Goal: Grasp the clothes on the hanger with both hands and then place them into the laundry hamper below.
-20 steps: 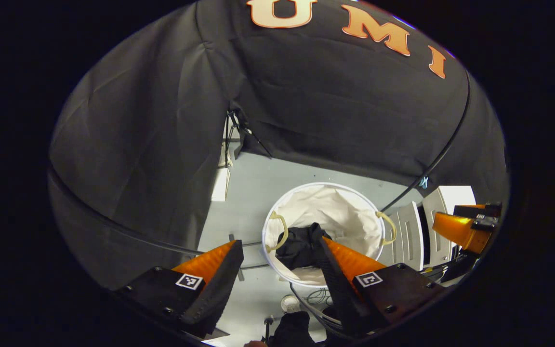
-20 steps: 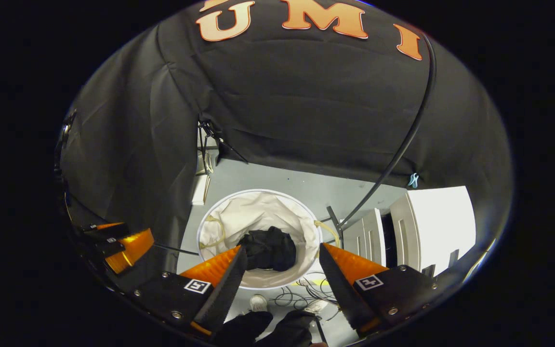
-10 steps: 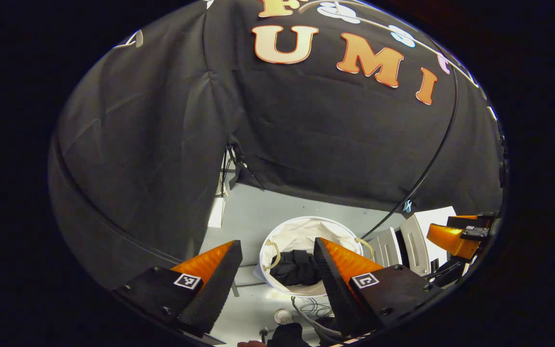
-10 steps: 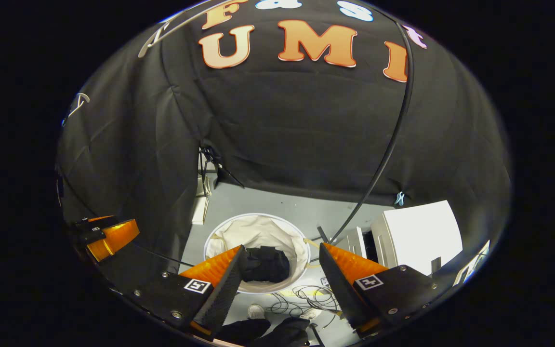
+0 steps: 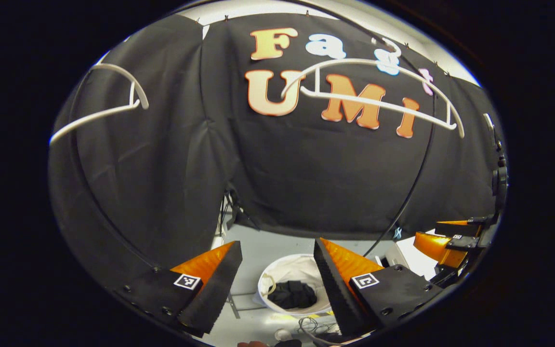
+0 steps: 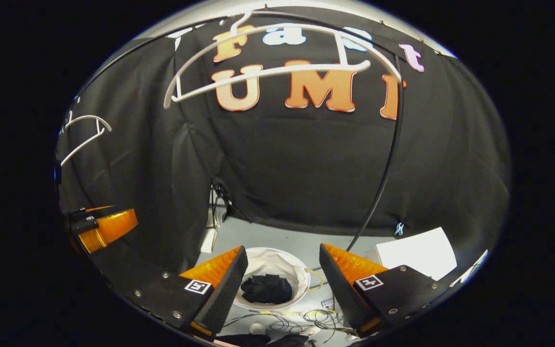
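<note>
A crumpled black garment (image 5: 293,294) (image 6: 266,288) lies inside the round white laundry hamper (image 5: 277,274) (image 6: 288,262) on the grey floor far below. My left gripper (image 5: 277,250) is open, high above the hamper, with nothing between its fingers. My right gripper (image 6: 283,254) is open too, also well above the hamper. A bare white hanger (image 5: 378,103) (image 6: 268,72) hangs up high in front of the black wall. The right gripper also shows at the right edge of the left gripper view (image 5: 443,241); the left gripper also shows at the left edge of the right gripper view (image 6: 104,230).
A second bare white hanger (image 5: 99,108) (image 6: 82,135) hangs further left. A thin black cable (image 5: 417,178) (image 6: 383,159) runs down the wall. A white cabinet (image 6: 415,253) stands right of the hamper. Loose cables (image 6: 301,318) lie on the floor in front of it.
Both grippers have risen and tilted up, open throughout. The hamper with the garment has shrunk and dropped low in both views, and the bare hangers have come into sight at the top.
</note>
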`<state>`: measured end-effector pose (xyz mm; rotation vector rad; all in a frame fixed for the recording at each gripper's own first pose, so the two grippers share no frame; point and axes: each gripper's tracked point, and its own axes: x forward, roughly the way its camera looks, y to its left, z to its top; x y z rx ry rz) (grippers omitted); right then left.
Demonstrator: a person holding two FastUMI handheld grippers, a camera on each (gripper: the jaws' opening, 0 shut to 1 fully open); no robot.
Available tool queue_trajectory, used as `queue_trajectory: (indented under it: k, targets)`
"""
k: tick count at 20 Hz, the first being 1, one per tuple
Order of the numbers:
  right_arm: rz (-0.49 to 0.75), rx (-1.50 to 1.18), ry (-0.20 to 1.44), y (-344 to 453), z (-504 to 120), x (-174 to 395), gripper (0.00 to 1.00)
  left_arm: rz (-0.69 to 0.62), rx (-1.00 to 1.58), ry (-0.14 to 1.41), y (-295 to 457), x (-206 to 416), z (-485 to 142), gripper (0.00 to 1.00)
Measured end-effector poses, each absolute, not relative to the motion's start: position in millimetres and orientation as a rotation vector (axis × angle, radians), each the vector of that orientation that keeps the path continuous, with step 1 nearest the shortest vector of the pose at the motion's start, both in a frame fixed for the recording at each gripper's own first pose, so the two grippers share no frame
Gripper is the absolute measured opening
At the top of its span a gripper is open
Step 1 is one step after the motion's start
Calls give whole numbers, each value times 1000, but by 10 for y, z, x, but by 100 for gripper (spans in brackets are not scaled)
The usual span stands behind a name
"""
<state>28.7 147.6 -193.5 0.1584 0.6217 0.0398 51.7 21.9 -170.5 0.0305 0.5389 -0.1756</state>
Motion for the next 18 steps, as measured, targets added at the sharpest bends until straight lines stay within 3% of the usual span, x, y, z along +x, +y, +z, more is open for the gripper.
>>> queue_trajectory:
  k: [10,12,15,16,18]
  targets:
    - [24,139,315,1027,-428,418,93,-144,31,214,242,769,-277,100]
    - [16,128,255,920,-150,375,93,-116,46,139,288,770,-45,94]
    - [-4,97,171,802,192,380,93,-83,53,49,402,759,326,94]
    - [-14,86,145,752,278,368,100,-79,52,22,428,740,456,94]
    - [-30,84,99,690,436,363,100,-74,45,-15,467,702,584,94]
